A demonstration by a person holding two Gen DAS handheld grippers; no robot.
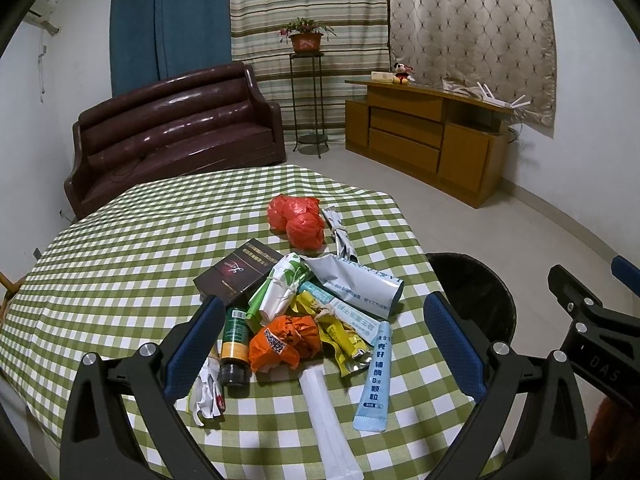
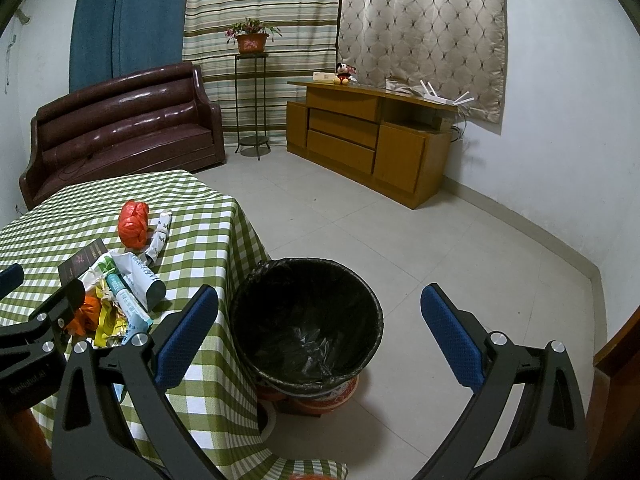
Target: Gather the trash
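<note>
A pile of trash lies on the green checked table (image 1: 120, 264): a dark box (image 1: 236, 272), a small bottle (image 1: 234, 346), an orange wrapper (image 1: 280, 344), a blue sachet (image 1: 374, 380), a grey mailer bag (image 1: 360, 284), a white paper strip (image 1: 326, 412) and a red plastic bag (image 1: 298, 220). My left gripper (image 1: 324, 332) is open and empty, hovering over the pile. My right gripper (image 2: 320, 332) is open and empty above the black-lined trash bin (image 2: 306, 320), which stands on the floor beside the table (image 2: 208, 248). The pile also shows in the right wrist view (image 2: 120, 296).
A brown sofa (image 1: 172, 132) stands behind the table. A wooden cabinet (image 2: 368, 136) and a plant stand (image 2: 252, 100) are at the far wall. Tiled floor (image 2: 460, 240) lies right of the bin. The right gripper's arm (image 1: 592, 328) shows at the left view's right edge.
</note>
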